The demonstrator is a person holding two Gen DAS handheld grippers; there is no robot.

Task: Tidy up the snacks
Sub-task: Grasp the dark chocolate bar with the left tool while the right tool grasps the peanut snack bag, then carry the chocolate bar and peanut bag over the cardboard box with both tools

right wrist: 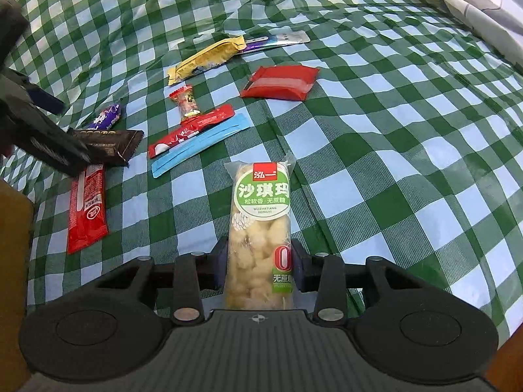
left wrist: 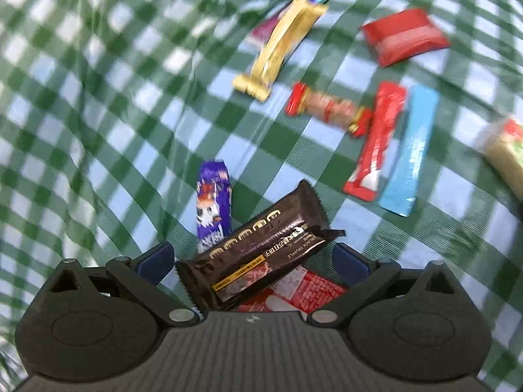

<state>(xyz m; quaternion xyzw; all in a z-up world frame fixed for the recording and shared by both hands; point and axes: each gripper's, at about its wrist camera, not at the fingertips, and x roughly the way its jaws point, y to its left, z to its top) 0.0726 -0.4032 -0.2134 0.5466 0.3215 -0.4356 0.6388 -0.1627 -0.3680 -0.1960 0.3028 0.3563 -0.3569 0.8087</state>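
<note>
Between your left hand-held gripper's (left wrist: 251, 258) wide-open jaws lies the dark chocolate bar (left wrist: 258, 245), long axis slanting across them, ungripped; your right hand-held gripper (right wrist: 260, 263) clamps the sachima pack (right wrist: 260, 228) lengthwise.

Bright even light, glare streaks on the tablecloth (left wrist: 98, 98), left view motion-blurred, fisheye-bowed edges.

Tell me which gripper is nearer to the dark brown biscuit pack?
Left. The left gripper hangs directly over the dark brown biscuit pack, which lies between its open fingers. The right gripper is farther away, closed on the sachima pack.
</note>
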